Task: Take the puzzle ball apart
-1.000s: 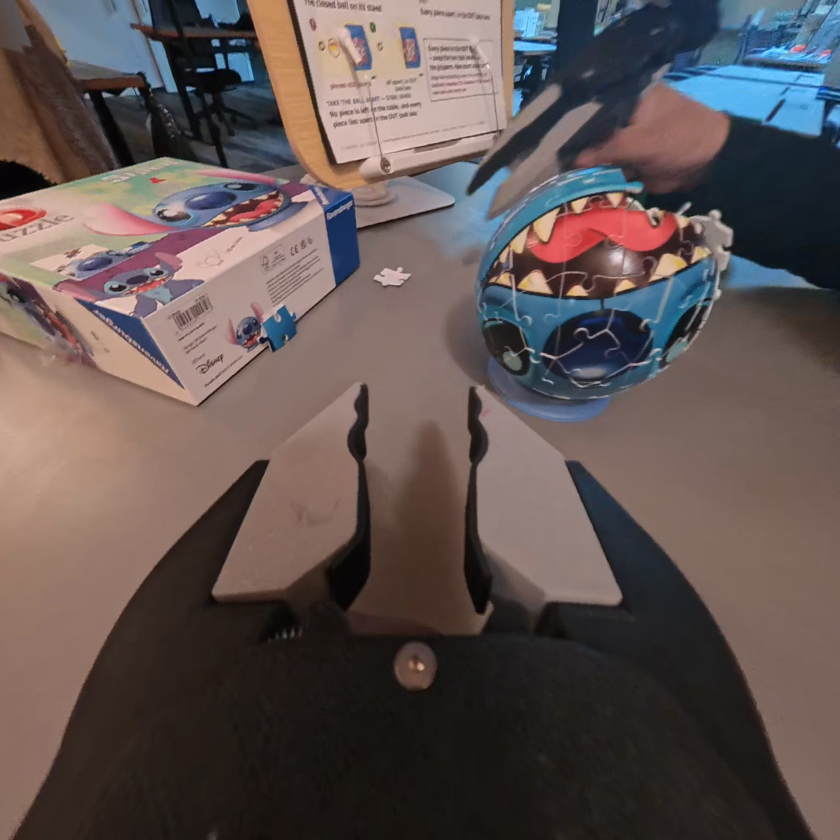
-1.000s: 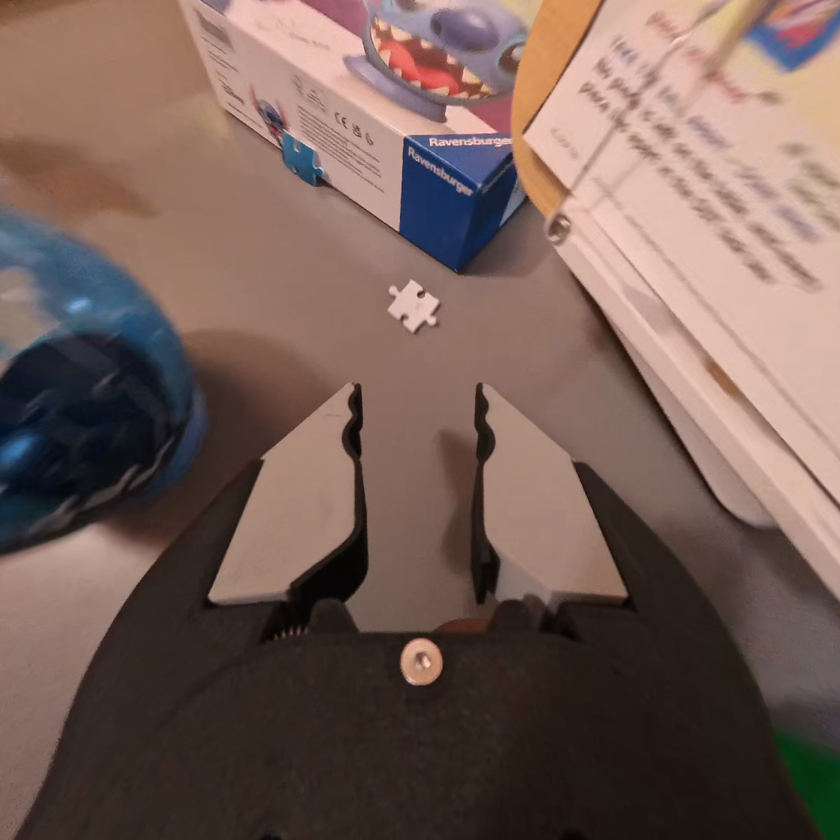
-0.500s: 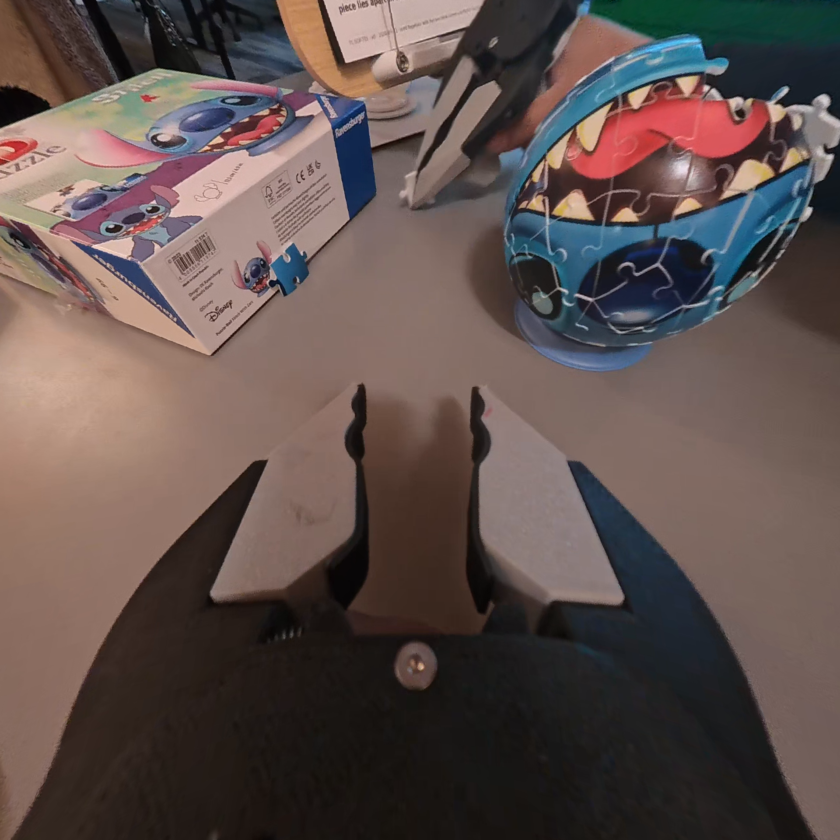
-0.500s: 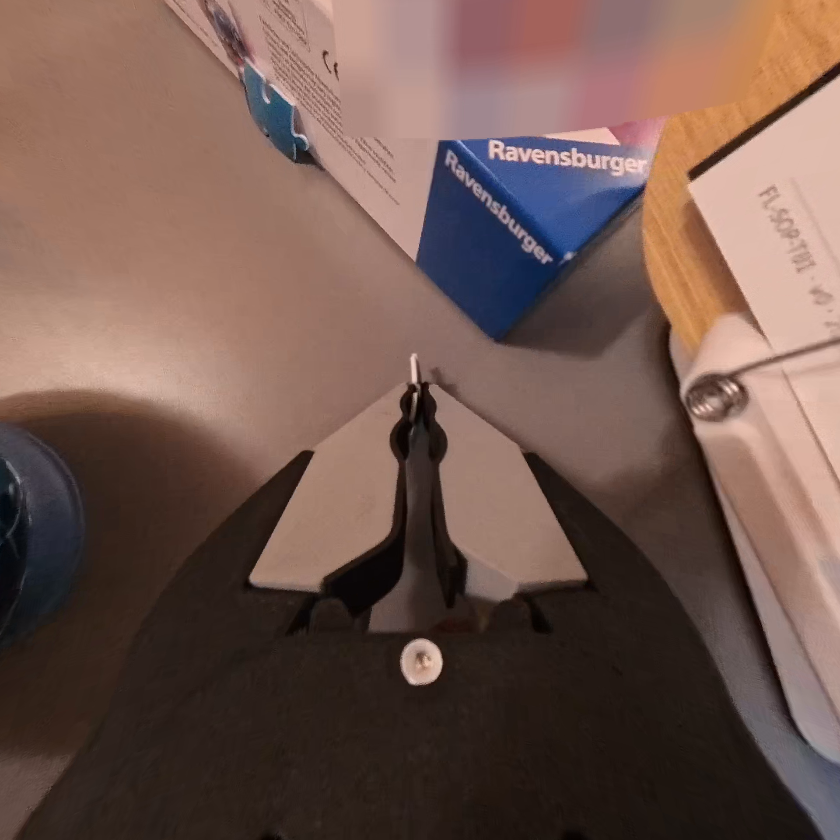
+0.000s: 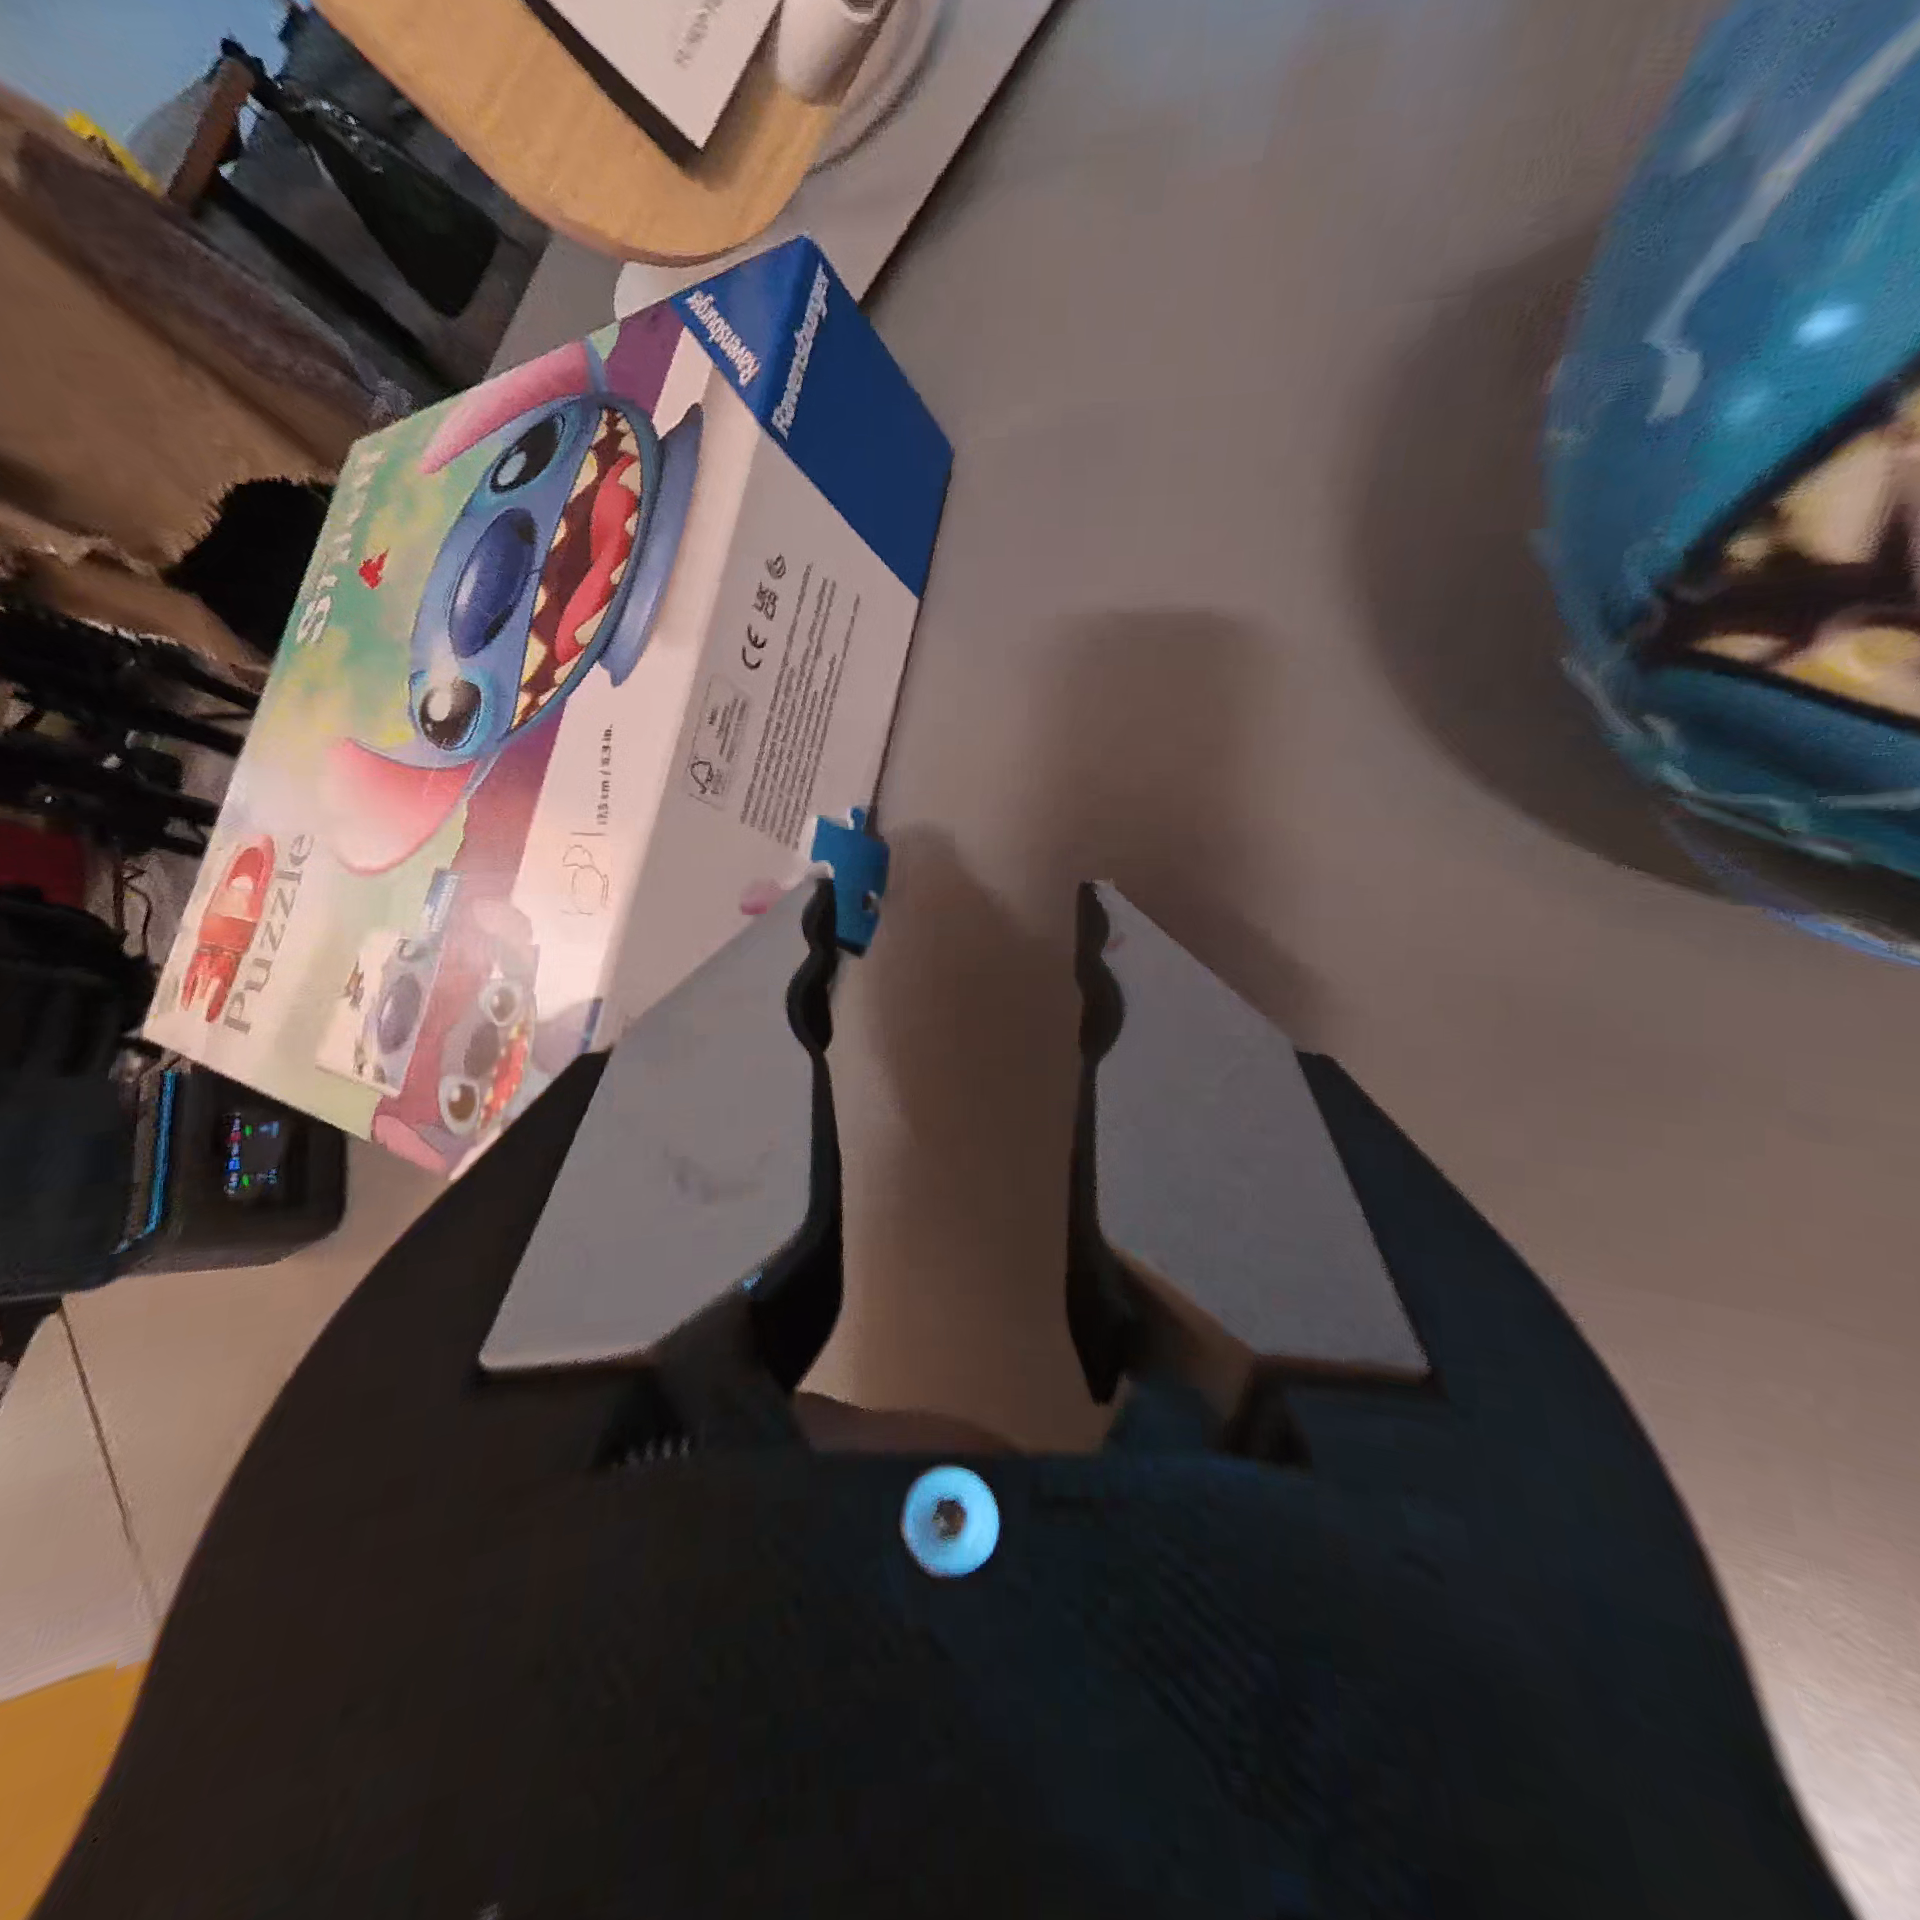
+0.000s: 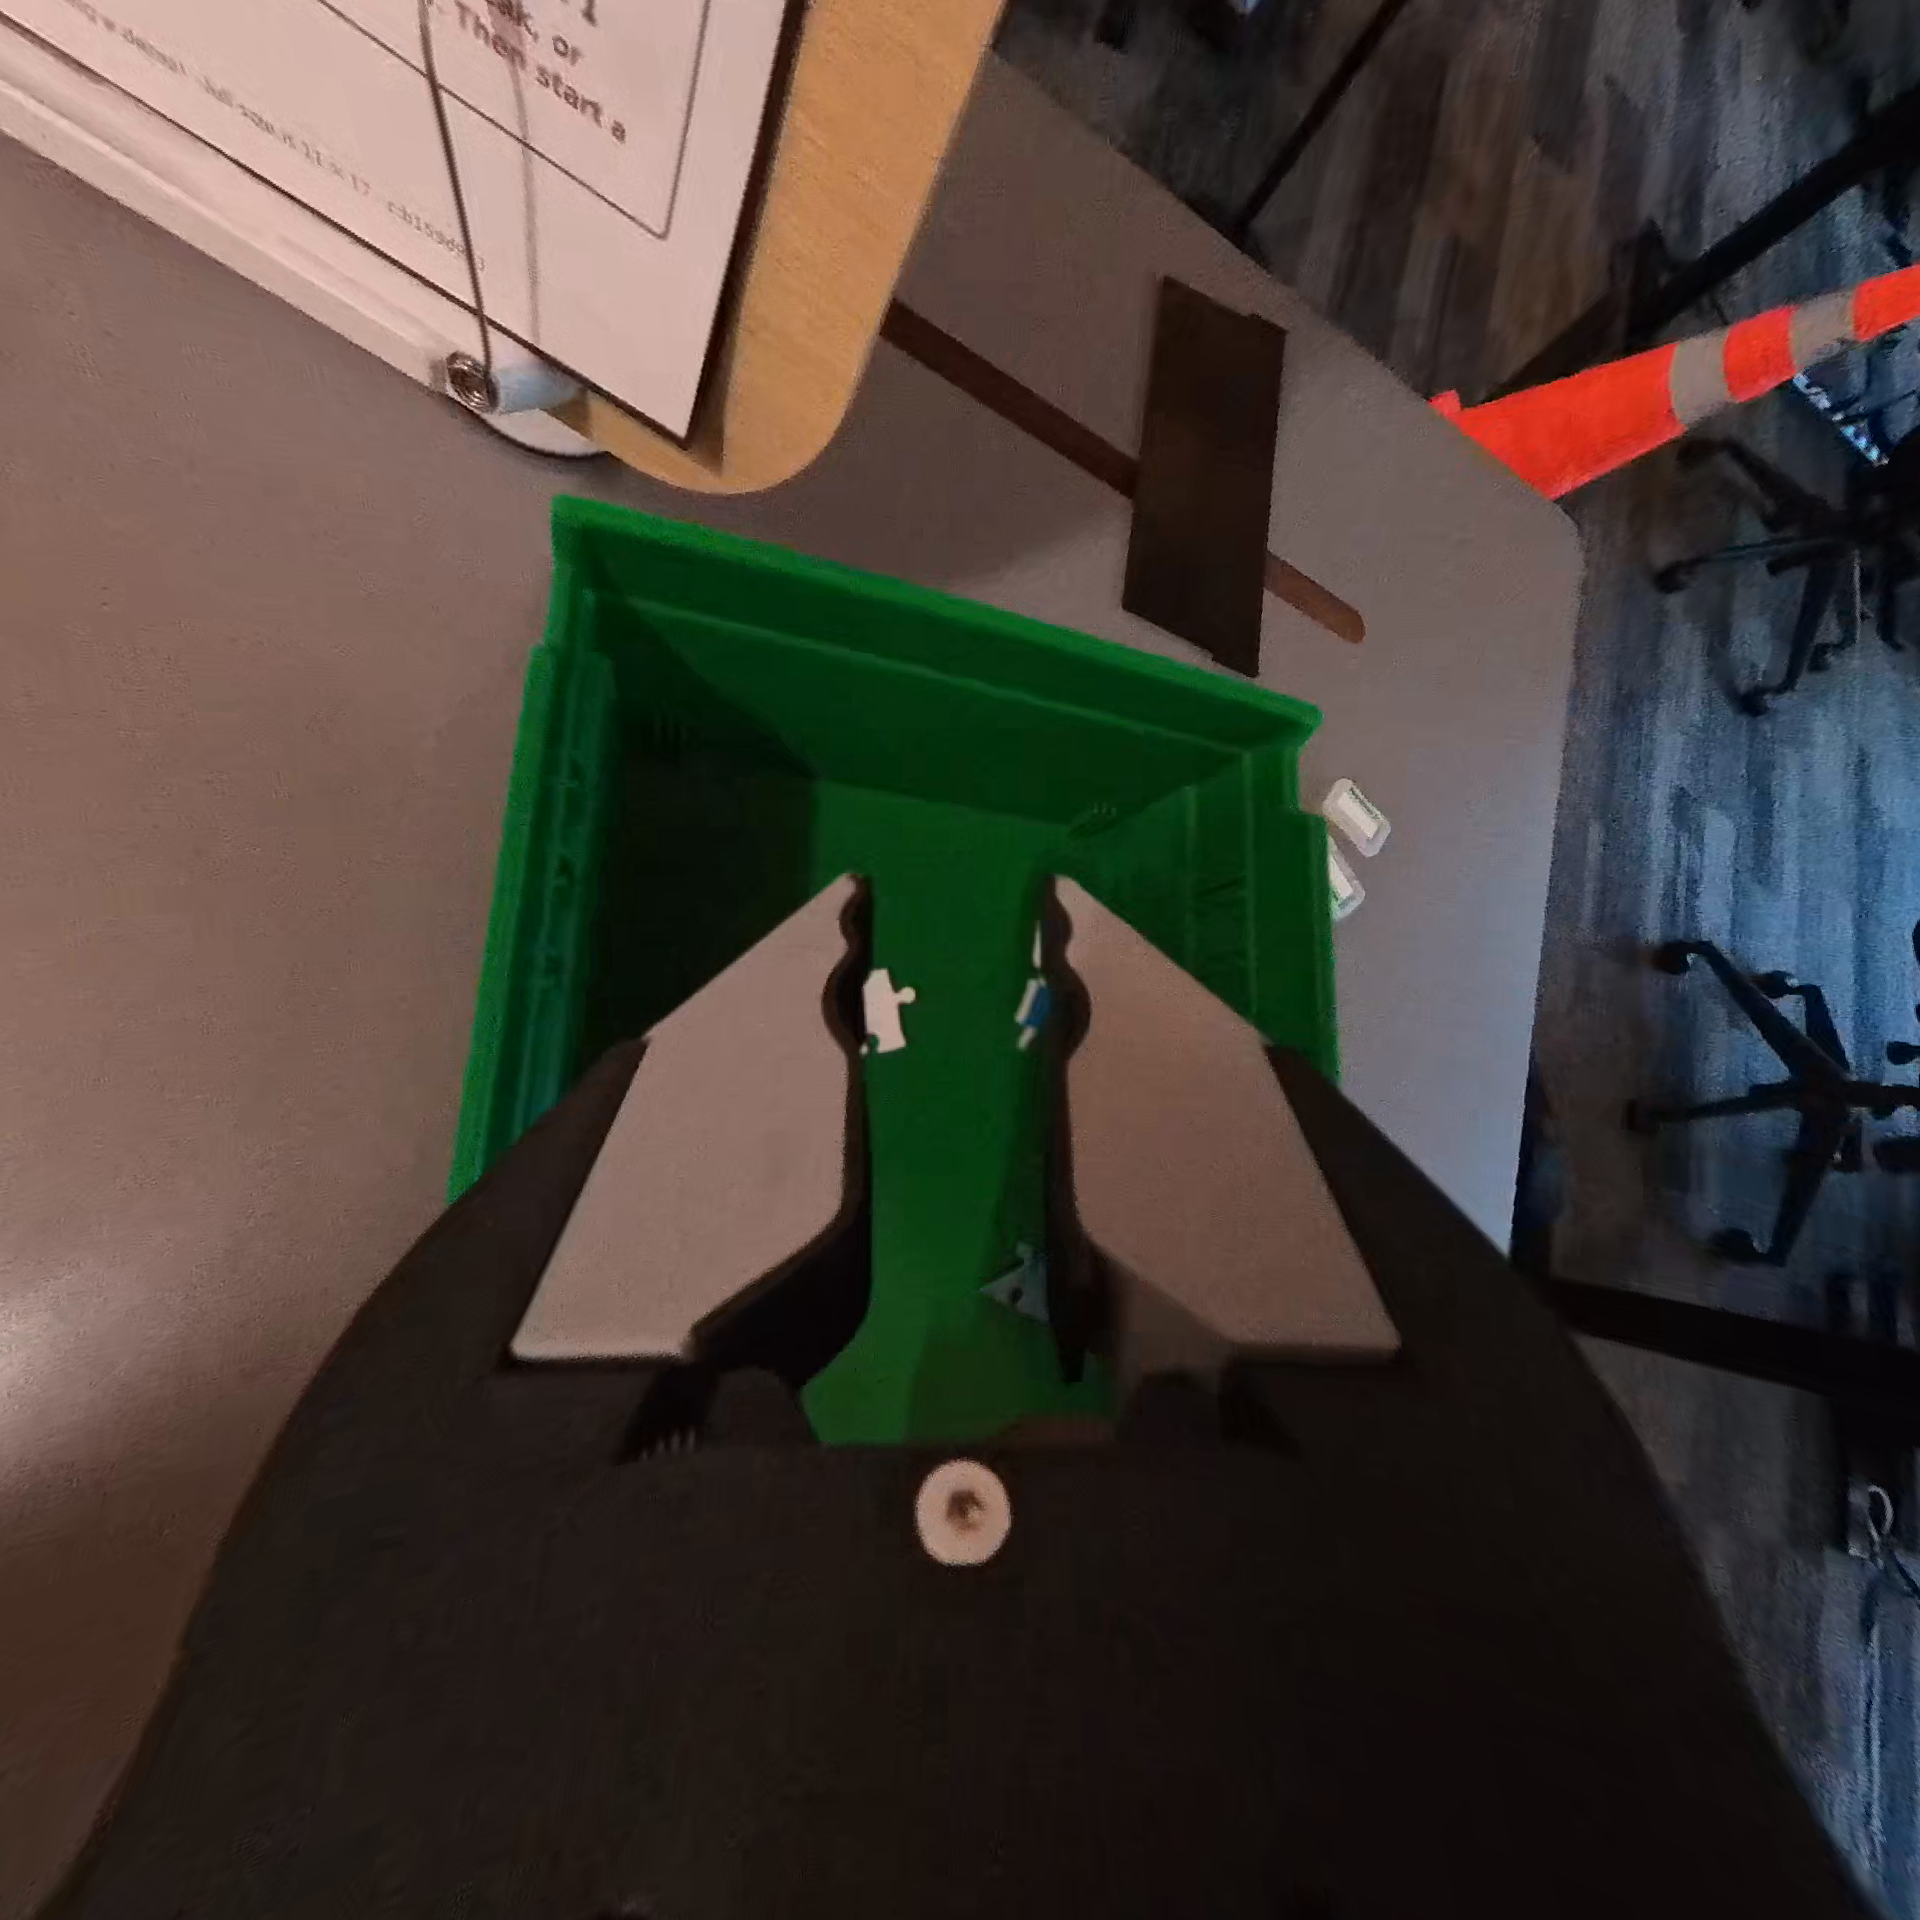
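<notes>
Puzzle pieces (image 6: 885,1010) inside bin (image 6: 566,831)

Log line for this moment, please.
left hand-held gripper: open, beside puzzle box | right hand-held gripper: open above green bin | white puzzle piece in bin

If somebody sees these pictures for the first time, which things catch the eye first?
The bright green bin on the grey table, directly below the open right gripper, with a white puzzle piece inside. In the left wrist view, the colourful puzzle box lies left of the open left gripper, and the blue puzzle ball at right.
</notes>
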The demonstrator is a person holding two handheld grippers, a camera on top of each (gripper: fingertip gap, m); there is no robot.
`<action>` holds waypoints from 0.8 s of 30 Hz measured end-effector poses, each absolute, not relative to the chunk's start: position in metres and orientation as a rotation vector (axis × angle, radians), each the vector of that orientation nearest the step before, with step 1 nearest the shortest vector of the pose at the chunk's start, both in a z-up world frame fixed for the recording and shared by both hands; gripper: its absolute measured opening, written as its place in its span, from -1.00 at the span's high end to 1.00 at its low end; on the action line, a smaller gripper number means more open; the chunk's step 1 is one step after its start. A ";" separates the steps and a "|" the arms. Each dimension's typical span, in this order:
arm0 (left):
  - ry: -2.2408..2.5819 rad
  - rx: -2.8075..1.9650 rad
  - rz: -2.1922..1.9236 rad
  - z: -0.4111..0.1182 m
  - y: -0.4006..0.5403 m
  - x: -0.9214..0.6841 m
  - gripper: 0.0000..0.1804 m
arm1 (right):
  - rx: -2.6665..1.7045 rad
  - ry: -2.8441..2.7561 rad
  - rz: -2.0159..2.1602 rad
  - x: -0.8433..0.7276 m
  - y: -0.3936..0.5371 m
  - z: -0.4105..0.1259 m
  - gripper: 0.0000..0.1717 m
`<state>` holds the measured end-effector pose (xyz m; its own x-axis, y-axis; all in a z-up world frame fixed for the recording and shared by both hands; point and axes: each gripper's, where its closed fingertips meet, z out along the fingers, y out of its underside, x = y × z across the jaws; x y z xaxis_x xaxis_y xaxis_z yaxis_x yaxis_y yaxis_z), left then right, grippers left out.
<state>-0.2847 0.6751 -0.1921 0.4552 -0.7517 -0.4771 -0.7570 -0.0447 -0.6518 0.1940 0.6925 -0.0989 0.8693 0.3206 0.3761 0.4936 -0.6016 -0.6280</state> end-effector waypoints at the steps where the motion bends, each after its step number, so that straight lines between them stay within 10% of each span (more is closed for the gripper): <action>1: 1.277 -1.804 0.035 -0.195 0.683 -0.287 0.52 | -2.219 -0.610 -0.273 0.177 0.690 -0.094 0.62; 7: 1.125 -1.980 0.125 -0.222 0.699 -0.313 0.77 | -1.974 -1.076 0.486 -0.065 0.663 -0.115 0.57; 24: 1.170 -2.105 -0.597 -0.231 0.684 -0.260 0.45 | -1.934 -1.327 0.745 -0.210 0.723 -0.221 0.51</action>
<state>-0.2597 0.6835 -0.2310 0.4984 -0.8636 0.0762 -0.5686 -0.3920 -0.7232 -0.2100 0.7229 -0.2215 0.3204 0.9436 -0.0836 0.5628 -0.2606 -0.7844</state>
